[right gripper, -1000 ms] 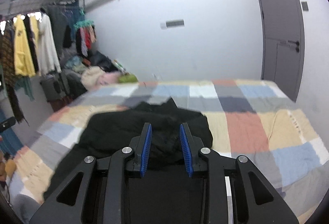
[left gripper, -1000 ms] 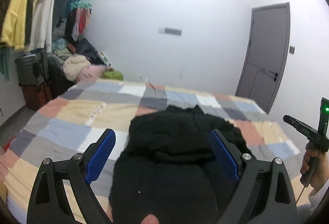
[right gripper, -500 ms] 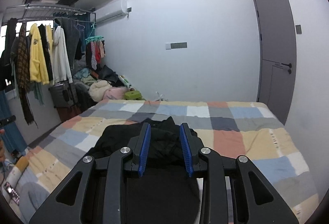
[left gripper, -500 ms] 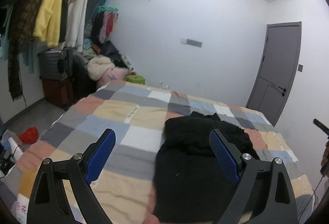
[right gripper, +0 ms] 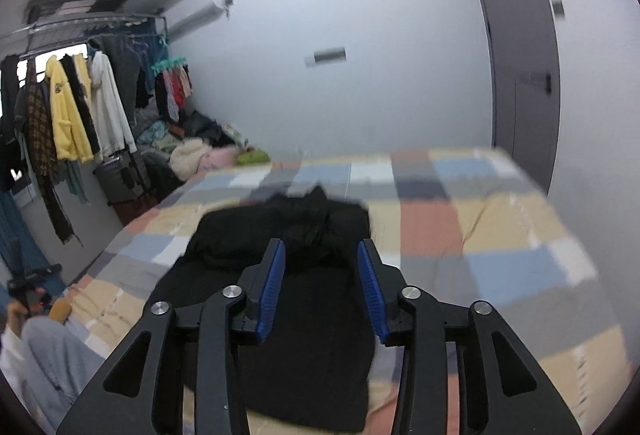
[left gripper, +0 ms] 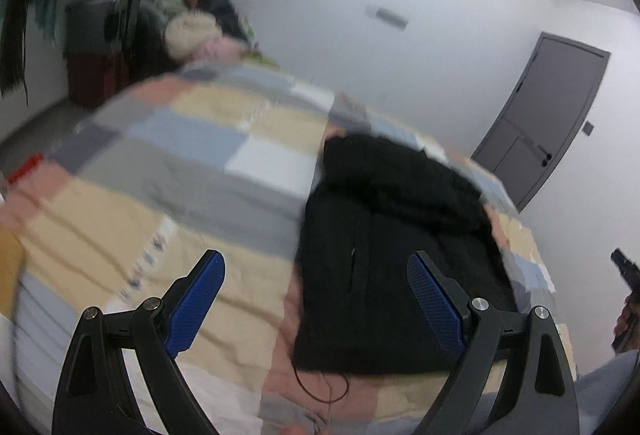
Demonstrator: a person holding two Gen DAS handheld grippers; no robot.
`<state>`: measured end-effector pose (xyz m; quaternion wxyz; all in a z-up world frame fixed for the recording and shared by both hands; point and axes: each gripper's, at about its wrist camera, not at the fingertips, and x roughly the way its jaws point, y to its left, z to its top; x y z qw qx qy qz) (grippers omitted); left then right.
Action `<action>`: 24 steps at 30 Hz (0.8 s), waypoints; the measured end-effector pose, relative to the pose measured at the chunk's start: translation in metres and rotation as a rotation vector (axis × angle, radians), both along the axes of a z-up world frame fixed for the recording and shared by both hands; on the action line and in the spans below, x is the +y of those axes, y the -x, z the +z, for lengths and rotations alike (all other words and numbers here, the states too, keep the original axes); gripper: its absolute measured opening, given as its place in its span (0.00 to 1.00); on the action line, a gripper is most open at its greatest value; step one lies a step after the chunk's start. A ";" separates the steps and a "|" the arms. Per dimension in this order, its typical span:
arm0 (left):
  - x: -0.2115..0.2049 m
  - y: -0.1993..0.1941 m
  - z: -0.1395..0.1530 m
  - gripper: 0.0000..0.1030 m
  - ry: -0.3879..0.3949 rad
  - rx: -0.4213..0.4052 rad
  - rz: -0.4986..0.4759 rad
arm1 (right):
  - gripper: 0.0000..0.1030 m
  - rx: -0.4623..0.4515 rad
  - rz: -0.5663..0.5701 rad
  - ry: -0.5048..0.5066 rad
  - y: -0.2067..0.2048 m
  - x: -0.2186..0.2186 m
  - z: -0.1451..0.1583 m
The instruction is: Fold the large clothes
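Lying folded on the checked bedspread [left gripper: 192, 171], near the foot of the bed: black coat [left gripper: 392, 243], hood end bunched toward the far wall. Hovering above the near edge, left gripper [left gripper: 316, 299], jaws spread wide, nothing between them, one blue pad [left gripper: 196, 303] over bare bedspread, the other over the coat. Pointing along the coat [right gripper: 304, 299] from above, right gripper [right gripper: 322, 287], jaws partly open, holding nothing. Hanging at the left wall, clothes on a rack [right gripper: 80, 115]. Closed grey door [right gripper: 520, 75] at right.
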<state>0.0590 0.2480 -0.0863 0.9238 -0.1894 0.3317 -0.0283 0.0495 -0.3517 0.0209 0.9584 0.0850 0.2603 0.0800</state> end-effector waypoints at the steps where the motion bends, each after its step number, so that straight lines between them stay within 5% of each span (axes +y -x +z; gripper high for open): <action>1: -0.002 -0.006 -0.017 0.91 0.017 0.023 -0.008 | 0.41 0.025 0.003 -0.016 -0.001 0.000 -0.014; 12: -0.018 -0.049 -0.139 0.90 0.225 0.163 -0.127 | 0.49 0.344 -0.004 -0.180 -0.023 -0.007 -0.176; 17: -0.016 -0.064 -0.170 0.89 0.303 0.191 -0.140 | 0.69 0.419 -0.052 -0.244 -0.031 -0.018 -0.220; 24: -0.030 -0.092 -0.204 0.89 0.348 0.239 -0.203 | 0.69 0.484 -0.044 -0.329 -0.046 -0.023 -0.255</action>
